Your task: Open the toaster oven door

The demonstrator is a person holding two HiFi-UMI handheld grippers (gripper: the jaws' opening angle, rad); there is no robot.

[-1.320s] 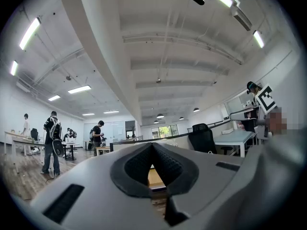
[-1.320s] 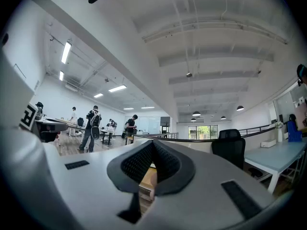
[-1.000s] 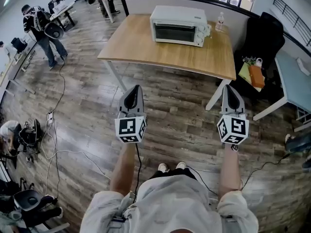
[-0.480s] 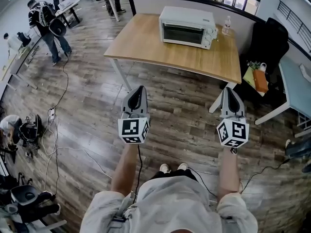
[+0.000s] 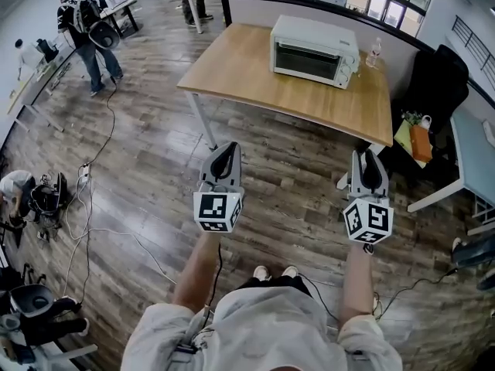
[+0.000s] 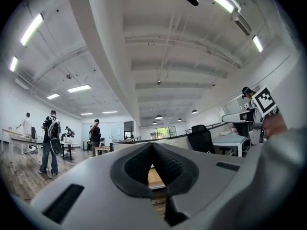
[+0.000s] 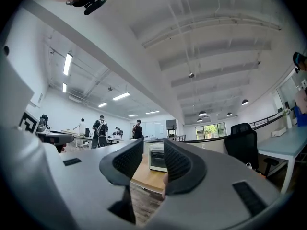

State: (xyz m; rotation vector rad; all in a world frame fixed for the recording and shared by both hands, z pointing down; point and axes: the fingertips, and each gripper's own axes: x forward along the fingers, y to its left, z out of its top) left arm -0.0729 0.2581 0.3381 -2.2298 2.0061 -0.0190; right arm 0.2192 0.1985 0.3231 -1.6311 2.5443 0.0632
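While its door (image 5: 303, 59) looks shut, the oven (image 5: 315, 31) tops a table (image 5: 263, 83).

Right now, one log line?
toaster oven: shut, on table | left gripper: shut, empty | right gripper: jaws just opened, empty | contact: none

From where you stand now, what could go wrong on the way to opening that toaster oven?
Loose cables lie on the floor to your left; you could trip. The bottle stands beside the toaster oven and might get knocked over. Pulling the door could slide the oven along the table.
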